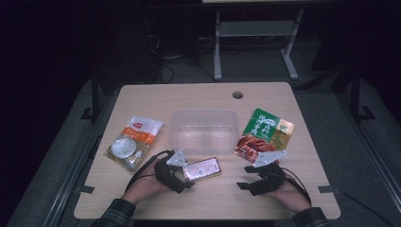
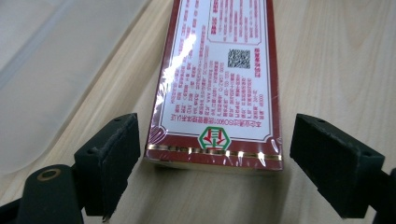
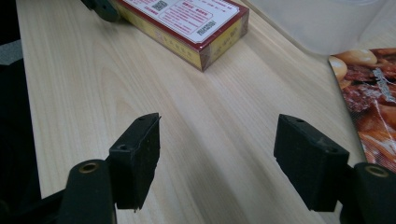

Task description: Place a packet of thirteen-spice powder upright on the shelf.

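The left gripper [image 1: 188, 177] is wide open, pads straddling the box's [image 1: 202, 169] near end at the table's [image 1: 142, 94] six o'clock without touching. Centre it, then squeeze evenly. The right gripper [image 1: 243, 177], at five o'clock, is open and empty; keep it clear.

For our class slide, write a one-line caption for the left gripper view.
Left gripper with open jaws either side of a red-bordered box lying on the wooden table.
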The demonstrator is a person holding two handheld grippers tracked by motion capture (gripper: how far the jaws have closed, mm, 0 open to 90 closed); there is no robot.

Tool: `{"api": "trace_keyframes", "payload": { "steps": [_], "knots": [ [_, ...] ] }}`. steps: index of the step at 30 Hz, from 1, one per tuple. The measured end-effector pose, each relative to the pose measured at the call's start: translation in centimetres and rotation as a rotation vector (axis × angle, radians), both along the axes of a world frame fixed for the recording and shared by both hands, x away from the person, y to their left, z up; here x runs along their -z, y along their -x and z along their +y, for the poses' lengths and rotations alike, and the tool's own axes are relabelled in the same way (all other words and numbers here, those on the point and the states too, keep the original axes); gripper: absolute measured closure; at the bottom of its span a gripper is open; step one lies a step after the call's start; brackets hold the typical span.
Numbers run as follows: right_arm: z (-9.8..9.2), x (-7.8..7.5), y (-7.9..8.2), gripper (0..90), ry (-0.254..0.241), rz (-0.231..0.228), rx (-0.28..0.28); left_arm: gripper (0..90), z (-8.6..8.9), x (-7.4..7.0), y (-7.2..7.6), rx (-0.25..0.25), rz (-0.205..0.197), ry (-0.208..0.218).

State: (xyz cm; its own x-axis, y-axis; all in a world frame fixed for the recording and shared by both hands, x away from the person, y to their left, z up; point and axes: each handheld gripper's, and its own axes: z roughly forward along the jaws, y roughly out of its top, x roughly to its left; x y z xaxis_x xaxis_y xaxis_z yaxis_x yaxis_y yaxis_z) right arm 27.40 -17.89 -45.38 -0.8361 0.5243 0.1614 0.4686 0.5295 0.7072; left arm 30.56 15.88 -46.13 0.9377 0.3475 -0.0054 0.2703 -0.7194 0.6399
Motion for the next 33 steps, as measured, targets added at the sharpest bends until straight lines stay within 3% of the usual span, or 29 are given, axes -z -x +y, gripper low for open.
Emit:
{"api": "trace_keyframes", "payload": {
  "steps": [4, 14, 21, 25, 27, 29, 33],
  "knots": [
    [0.2, 0.0, 0.0, 31.0, -0.001, 0.0, -0.003, 20.0, -0.2, 0.2, -0.3, 0.017, 0.001, -0.034],
    [0.3, 0.0, 0.0, 29.5, -0.003, -0.005, 0.006, 31.0, -0.1, -0.1, -0.3, 0.027, 0.02, -0.033],
    [0.3, -0.1, -0.1, 28.3, -0.008, -0.003, -0.003, 31.9, 0.0, -0.1, -0.3, 0.029, 0.02, -0.026],
    [0.2, -0.1, -0.3, 24.1, -0.009, 0.002, 0.011, 32.1, 0.2, -0.2, -0.4, 0.026, 0.039, -0.019],
    [0.1, -0.2, -0.3, 22.4, -0.016, 0.003, 0.005, 32.1, 0.4, -0.5, -0.3, 0.021, 0.06, 0.008],
    [0.1, -0.3, -0.3, 17.6, -0.04, 0.014, -0.007, 32.1, 0.6, -0.6, -0.3, 0.027, 0.059, 0.012],
    [0.2, -0.7, -0.1, 16.3, -0.061, 0.005, -0.032, 32.1, 1.1, -1.4, -0.1, 0.033, 0.066, 0.057]
  ]
}}
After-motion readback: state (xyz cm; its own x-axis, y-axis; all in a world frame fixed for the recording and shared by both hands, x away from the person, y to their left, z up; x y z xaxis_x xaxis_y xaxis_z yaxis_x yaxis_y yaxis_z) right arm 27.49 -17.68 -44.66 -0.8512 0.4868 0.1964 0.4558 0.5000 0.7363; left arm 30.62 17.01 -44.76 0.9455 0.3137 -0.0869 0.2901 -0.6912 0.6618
